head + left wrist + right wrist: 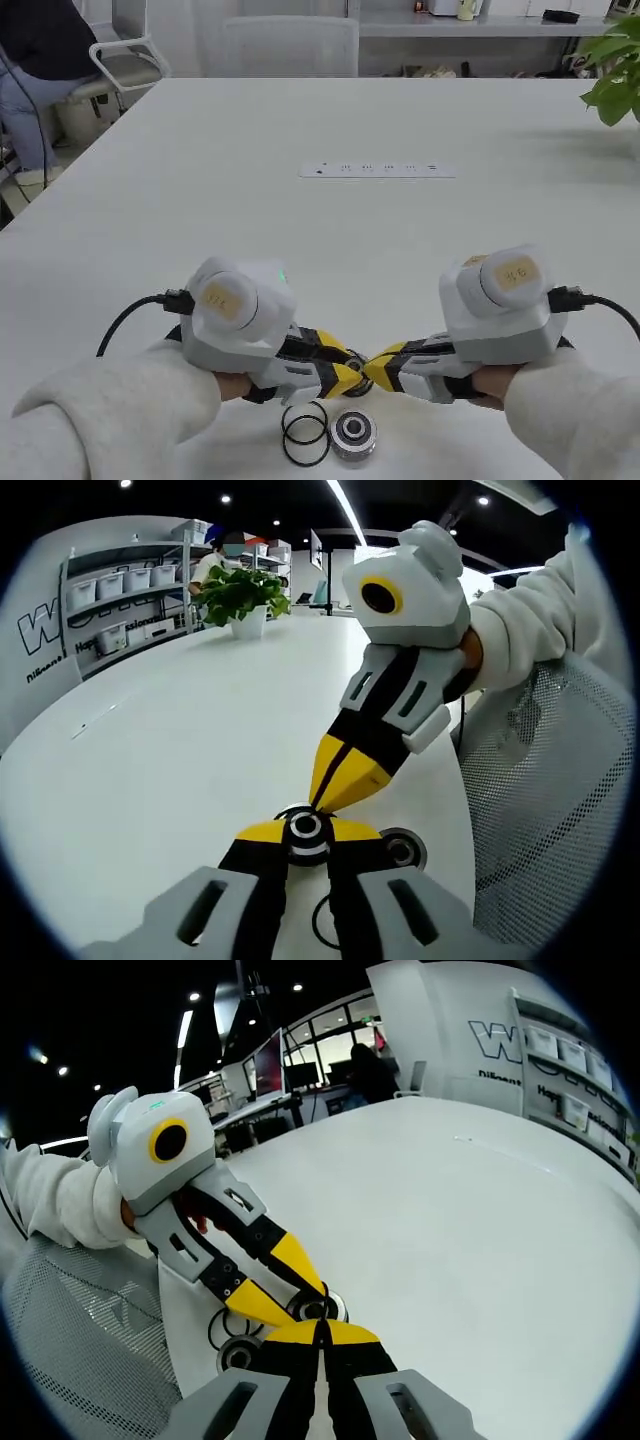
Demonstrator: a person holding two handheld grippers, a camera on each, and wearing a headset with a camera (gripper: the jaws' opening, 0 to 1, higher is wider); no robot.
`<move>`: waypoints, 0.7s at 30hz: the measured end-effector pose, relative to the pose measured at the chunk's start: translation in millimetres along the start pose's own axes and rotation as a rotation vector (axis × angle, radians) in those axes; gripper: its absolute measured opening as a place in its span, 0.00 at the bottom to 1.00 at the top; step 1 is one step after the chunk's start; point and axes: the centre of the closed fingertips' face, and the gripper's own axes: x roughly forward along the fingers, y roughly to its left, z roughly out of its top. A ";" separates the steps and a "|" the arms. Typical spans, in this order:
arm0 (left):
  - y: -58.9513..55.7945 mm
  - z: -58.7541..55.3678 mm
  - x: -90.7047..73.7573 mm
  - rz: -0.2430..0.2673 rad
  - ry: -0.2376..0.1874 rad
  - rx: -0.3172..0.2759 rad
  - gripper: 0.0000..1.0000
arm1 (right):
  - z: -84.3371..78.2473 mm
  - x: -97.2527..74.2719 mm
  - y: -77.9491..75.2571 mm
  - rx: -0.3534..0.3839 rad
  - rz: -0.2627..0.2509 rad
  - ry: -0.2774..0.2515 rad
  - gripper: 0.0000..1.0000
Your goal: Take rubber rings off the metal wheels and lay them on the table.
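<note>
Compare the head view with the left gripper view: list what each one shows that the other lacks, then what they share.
Head view: an office chair, the person's left sleeve, and two black rubber rings lying in full beside the loose wheel.
Left gripper view: shelves of bins, a mesh chair back, and the held wheel plainly clamped between the fingers of the left gripper.
Both: the white table, the right gripper, the loose wheel and the potted plant.
</note>
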 end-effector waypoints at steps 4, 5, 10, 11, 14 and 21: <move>-3.5 0.5 1.0 0.004 0.036 0.051 0.12 | -0.3 -0.5 -0.4 0.010 0.002 0.000 0.00; -2.9 0.1 1.1 0.004 0.040 0.042 0.12 | -0.4 -0.5 -0.5 0.013 0.002 -0.001 0.00; -1.7 -1.3 -0.7 0.000 0.046 0.043 0.12 | -0.3 -0.7 -1.0 0.023 0.004 -0.002 0.00; -1.7 -1.4 -1.2 0.000 0.051 0.048 0.12 | -0.3 -0.7 -1.1 0.023 0.004 -0.001 0.00; -1.8 -2.2 -2.8 0.001 0.072 0.076 0.13 | -0.5 -1.1 -1.1 0.030 0.005 -0.002 0.00; -7.4 3.5 -9.1 -0.014 0.078 0.095 0.25 | -0.5 -1.8 -1.3 0.036 0.006 -0.001 0.00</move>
